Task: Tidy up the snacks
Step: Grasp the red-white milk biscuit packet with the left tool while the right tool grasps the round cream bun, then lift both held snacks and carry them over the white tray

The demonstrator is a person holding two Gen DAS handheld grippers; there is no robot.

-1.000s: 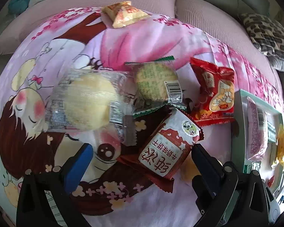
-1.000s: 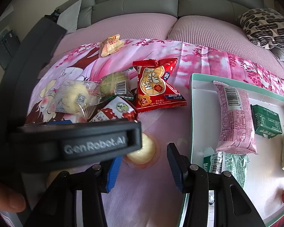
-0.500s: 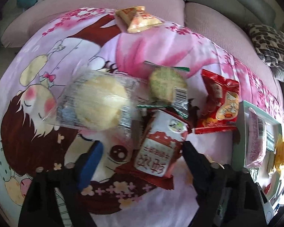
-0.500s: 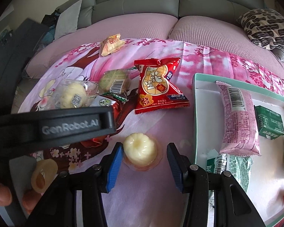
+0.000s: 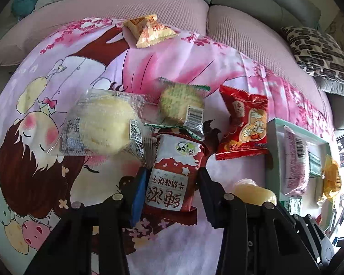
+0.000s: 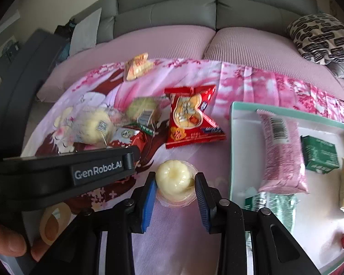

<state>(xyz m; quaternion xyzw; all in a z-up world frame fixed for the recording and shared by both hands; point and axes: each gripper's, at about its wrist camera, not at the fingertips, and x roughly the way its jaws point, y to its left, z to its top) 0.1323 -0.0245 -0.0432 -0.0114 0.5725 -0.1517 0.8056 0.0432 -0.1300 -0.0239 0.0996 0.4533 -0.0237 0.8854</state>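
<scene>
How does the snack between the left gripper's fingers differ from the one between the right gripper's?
The milk biscuit packet in the left gripper is a flat, red-and-white printed pouch; the jelly cup in the right gripper is a small, round, clear cup of pale yellow jelly. The packet lies overlapped by other wrappers; the cup sits alone. Both rest on the pink cloth, jaws just closing around them.

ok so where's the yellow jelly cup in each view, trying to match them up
Left wrist view: the jelly cup sits low and right of centre, partly hidden behind the left hand-held gripper's right finger, just left of the tray.
Right wrist view: the jelly cup is low at centre, between the right hand-held gripper's fingers.
Shared landmark: the red peanut packet, up-left of the cup in both.
</scene>
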